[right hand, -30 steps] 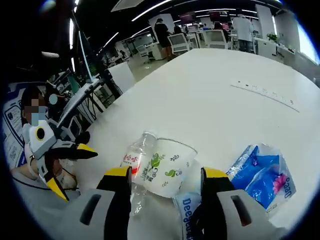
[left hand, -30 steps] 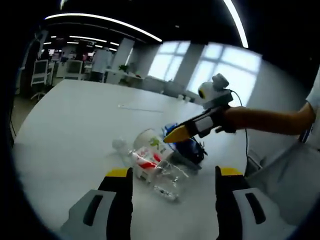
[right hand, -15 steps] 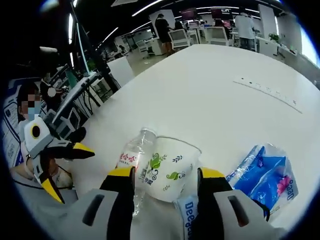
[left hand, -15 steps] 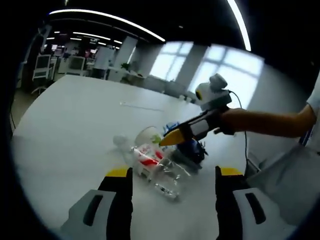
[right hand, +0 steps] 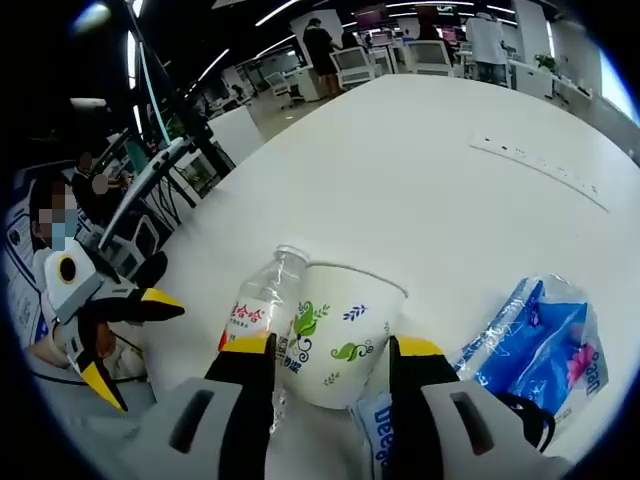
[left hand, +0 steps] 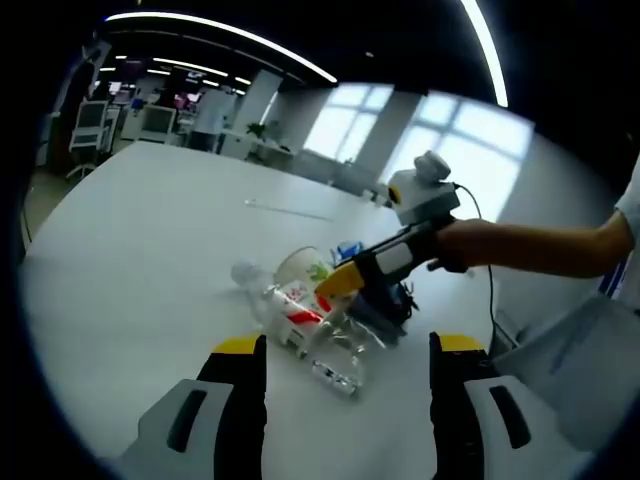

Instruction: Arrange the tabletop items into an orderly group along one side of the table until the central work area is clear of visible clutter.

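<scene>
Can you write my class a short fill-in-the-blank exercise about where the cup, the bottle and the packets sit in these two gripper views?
1. The paper cup, printed with green leaves, sits between the ____ gripper's two jaws.
2. The clear plastic bottle with the red label is lying on its ____.
3. The crinkly packets beside the cup are mainly ____ in colour.
4. All these things rest on a ____ table.

Missing words: right; side; blue; white

On the table [right hand: 480, 110] a cup [right hand: 340, 335] lay on its side, touching a bottle [right hand: 258, 305] to its left. A packet [right hand: 535, 340] lay to the cup's right. A strip [right hand: 540, 172] lay well behind them.
</scene>
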`<state>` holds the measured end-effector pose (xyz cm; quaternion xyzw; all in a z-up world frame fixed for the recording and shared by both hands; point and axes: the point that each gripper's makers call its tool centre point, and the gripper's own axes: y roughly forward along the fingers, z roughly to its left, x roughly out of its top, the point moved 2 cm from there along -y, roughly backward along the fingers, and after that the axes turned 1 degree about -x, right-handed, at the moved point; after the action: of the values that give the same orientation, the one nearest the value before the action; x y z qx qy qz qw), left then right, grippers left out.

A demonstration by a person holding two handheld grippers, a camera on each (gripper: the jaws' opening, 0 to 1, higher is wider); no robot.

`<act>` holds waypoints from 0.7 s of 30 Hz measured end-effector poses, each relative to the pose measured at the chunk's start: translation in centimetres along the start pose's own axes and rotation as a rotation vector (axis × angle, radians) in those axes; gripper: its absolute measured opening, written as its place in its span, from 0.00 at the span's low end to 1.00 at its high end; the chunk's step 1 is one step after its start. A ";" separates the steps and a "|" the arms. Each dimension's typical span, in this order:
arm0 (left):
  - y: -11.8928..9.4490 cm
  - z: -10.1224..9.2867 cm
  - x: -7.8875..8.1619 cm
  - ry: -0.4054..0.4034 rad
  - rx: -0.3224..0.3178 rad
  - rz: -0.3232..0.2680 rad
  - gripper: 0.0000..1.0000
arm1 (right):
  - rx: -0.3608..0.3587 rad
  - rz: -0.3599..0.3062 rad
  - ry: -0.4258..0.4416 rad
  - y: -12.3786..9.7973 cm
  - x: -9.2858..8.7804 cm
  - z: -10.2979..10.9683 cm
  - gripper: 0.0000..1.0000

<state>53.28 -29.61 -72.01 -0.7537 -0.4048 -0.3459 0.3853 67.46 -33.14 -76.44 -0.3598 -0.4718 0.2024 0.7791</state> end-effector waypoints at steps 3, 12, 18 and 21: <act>0.1 0.0 0.0 -0.003 0.001 0.001 0.63 | 0.002 0.006 0.003 0.1 -0.1 -0.1 0.41; 0.4 0.1 0.2 -0.005 -0.002 0.006 0.63 | 0.007 0.019 0.008 0.1 -0.4 -0.2 0.39; 0.5 0.1 0.2 -0.006 -0.004 0.005 0.63 | 0.010 0.015 0.024 0.2 -0.4 -0.3 0.38; 0.6 0.2 0.3 -0.010 -0.003 0.003 0.63 | 0.012 0.016 0.023 0.2 -0.4 -0.3 0.38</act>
<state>53.96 -29.52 -72.04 -0.7565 -0.4051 -0.3425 0.3825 67.51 -33.35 -76.95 -0.3610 -0.4587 0.2073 0.7850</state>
